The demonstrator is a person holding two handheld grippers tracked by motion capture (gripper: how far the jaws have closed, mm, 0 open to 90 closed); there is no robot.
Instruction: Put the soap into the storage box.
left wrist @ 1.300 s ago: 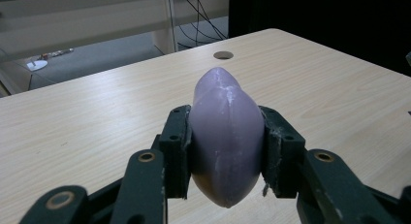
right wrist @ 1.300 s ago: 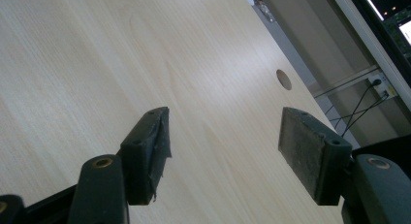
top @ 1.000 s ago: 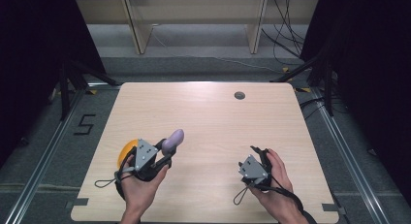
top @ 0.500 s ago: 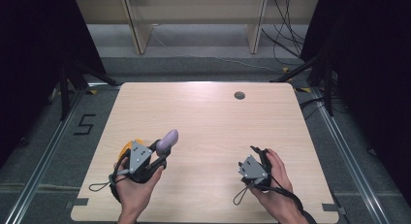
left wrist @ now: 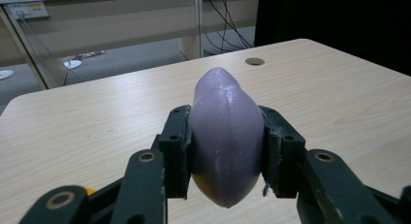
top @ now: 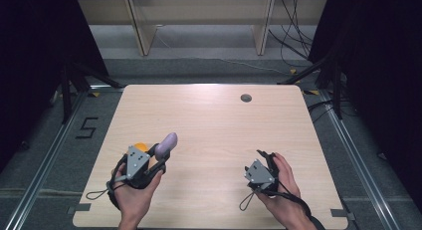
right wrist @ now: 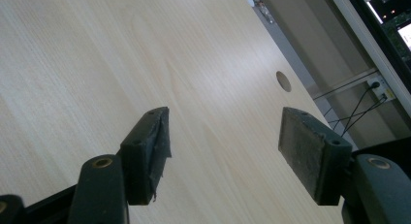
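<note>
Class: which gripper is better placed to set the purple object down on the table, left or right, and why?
Left. The left gripper already clamps the purple object just above the table; the right gripper is open and holds nothing.

Smooth purple eggplant-shaped toy [left wrist: 225, 136] held tilted above the table's near-left part.

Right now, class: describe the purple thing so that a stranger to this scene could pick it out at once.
Start at the pale wooden table and go to its near left part, where the left gripper is. Clamped between its two black pads is the purple eggplant-shaped piece, smooth and rounded, its tip pointing away. The orange thing beside it is hidden mostly behind the gripper.
</note>
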